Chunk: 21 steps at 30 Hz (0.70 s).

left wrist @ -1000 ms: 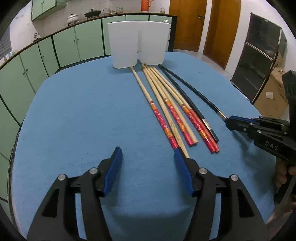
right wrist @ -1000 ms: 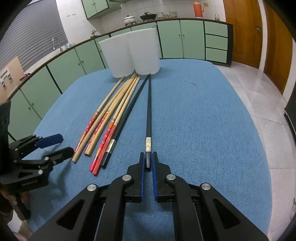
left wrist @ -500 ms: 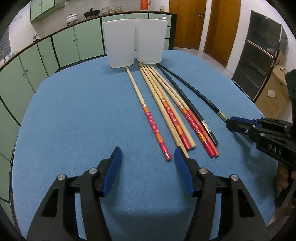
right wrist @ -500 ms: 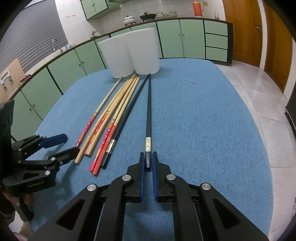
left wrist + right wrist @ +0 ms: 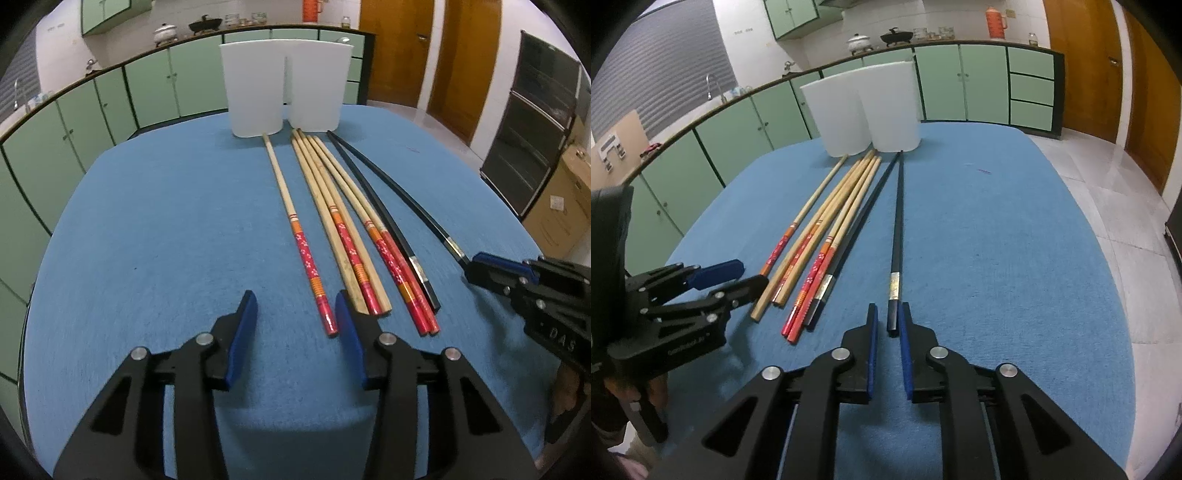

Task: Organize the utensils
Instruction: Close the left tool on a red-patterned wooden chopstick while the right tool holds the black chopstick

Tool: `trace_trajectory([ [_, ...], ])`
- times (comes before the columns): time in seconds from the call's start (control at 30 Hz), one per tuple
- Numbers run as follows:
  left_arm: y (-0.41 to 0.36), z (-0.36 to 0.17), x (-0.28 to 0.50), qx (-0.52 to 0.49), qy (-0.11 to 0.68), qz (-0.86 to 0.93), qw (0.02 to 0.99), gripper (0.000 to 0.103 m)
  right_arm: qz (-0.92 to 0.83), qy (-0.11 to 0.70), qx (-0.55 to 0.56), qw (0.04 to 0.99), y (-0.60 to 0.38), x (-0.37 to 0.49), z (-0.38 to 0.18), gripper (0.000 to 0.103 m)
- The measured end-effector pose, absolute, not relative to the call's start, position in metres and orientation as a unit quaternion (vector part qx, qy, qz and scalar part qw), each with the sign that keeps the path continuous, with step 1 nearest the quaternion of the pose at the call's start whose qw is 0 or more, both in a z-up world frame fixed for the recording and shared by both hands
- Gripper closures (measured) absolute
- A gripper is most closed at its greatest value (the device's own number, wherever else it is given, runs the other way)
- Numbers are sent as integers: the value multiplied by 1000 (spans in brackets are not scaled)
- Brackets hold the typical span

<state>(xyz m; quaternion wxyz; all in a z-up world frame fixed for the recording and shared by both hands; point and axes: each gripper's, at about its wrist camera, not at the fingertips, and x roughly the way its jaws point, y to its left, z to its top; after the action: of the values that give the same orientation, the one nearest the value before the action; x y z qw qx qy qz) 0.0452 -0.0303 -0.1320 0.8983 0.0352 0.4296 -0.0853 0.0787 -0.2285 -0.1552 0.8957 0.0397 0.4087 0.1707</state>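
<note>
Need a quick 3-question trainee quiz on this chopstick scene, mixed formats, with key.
1. True or false: the two white containers stand upright at the far end of the blue table.
2. What lies between the fingers of the right gripper? A) the end of a black chopstick B) a red-ended chopstick C) nothing
3. How many black chopsticks lie on the table?

Key:
1. True.
2. A. The fingers have just been opening, and the chopstick end lies in the gap between them.
3. Two.
</note>
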Motion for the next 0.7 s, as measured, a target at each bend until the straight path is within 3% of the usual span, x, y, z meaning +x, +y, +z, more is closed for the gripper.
trace_trajectory([
  [0.2, -29, -132, 45, 30, 429, -82, 899, 60, 173, 408, 41, 896, -229, 78, -155, 90],
  [0.27, -28, -132, 45, 27, 429, -83, 899, 60, 171, 409, 32, 896, -227, 77, -155, 82],
  [0.4, -26, -132, 45, 24, 429, -84, 899, 59, 179, 409, 25, 895, -225, 75, -154, 77],
  [0.7, -26, -132, 45, 29, 429, -83, 899, 60, 174, 414, 17, 893, -224, 75, -156, 79],
])
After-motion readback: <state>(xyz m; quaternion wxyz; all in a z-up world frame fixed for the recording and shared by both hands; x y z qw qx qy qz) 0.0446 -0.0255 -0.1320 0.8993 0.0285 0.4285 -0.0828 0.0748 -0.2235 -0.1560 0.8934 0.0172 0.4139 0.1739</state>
